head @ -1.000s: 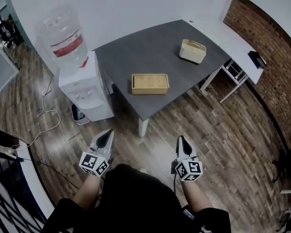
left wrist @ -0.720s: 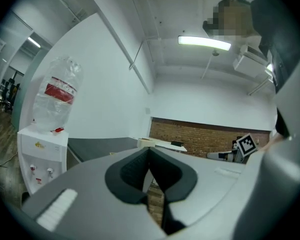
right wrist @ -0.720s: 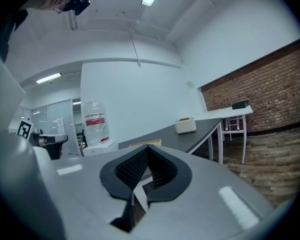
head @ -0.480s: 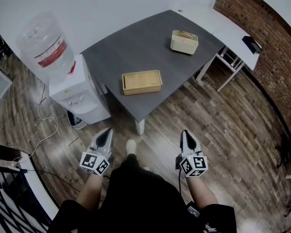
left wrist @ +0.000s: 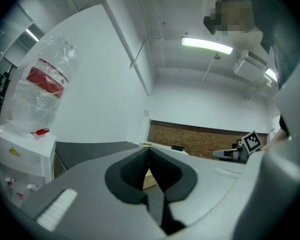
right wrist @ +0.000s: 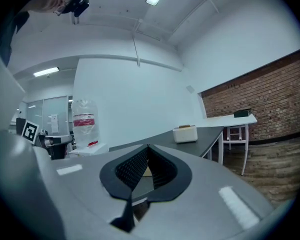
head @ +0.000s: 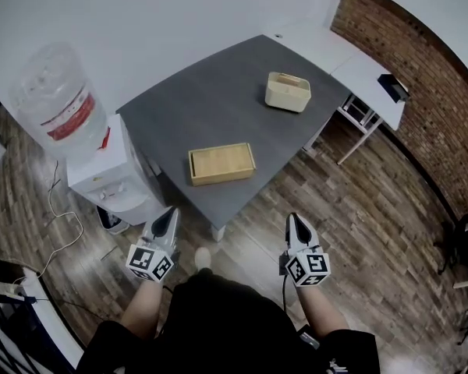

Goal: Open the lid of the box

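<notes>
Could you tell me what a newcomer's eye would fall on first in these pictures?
The flat wooden box lies closed near the front edge of the dark grey table, with a cream container farther back. To the table's left stands a white water dispenser topped with a large bottle. At the bottom, the left gripper and right gripper are held short of the table, both shut and empty.

In the left gripper view, my left claw (left wrist: 149, 151) hides most of the wooden box (left wrist: 148, 179); only a pale sliver shows.
</notes>
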The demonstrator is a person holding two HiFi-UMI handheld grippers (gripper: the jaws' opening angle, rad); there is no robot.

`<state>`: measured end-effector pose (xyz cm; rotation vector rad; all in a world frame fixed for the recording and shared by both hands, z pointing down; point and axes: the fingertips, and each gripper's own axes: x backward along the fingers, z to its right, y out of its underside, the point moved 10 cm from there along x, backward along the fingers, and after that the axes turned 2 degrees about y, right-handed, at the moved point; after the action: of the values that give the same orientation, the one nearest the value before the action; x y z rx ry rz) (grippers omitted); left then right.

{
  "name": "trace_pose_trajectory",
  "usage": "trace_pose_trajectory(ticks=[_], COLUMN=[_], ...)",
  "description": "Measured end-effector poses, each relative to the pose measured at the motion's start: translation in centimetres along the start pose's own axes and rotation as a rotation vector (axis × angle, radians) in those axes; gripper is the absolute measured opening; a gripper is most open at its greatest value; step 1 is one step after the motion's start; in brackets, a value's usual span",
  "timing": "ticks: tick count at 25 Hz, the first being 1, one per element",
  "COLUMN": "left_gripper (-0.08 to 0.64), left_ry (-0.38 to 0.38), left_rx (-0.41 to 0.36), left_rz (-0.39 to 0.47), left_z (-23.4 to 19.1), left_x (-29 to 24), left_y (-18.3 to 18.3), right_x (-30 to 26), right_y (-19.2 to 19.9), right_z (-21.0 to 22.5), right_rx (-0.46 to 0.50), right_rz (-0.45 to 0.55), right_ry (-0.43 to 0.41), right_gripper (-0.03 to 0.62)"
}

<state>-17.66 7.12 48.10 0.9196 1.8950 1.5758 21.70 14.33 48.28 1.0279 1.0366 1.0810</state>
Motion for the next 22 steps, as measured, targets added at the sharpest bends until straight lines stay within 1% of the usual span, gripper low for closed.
trace_pose_trajectory(ticks=[2, 4, 7, 13, 17, 22], left_gripper=[0.000, 0.000, 0.000, 0.000, 0.000, 0.000], left_ry=[-0.001, -0.013, -0.013, -0.007, 0.038, 0.084], left_rx=[-0.002, 0.011, 0.023, 0.034, 0.053, 0.061], left_rz=[0.008, 0.018, 0.010, -0.011, -0.040, -0.077], left_z=[-1.4, -2.7, -4.5, -7.5, -9.5, -11.5], left_x=[-1.0, -1.7, -2.7, -4.4, -5.6, -6.3], left_y=[-0.4, -0.6, -0.8, -1.0, -0.9, -0.2], right_x=[-1.6, -3.2, -5.4, -8.8, -11.0, -12.8], right_y=[-0.8, -1.6, -2.3, -2.1, -2.2, -2.0], right_z=[-0.3, -0.5, -0.9, -1.5, -2.3, -4.3], right_rx=[0.009, 0.017, 0.030, 0.041, 0.033, 0.051], right_rz=[0.008, 0.017, 0.022, -0.009, -0.017, -0.037], right_ry=[-0.006, -0.011, -0.019, -0.019, 0.003, -0.009], right_gripper=[0.003, 0.003, 0.003, 0.003, 0.003, 0.003])
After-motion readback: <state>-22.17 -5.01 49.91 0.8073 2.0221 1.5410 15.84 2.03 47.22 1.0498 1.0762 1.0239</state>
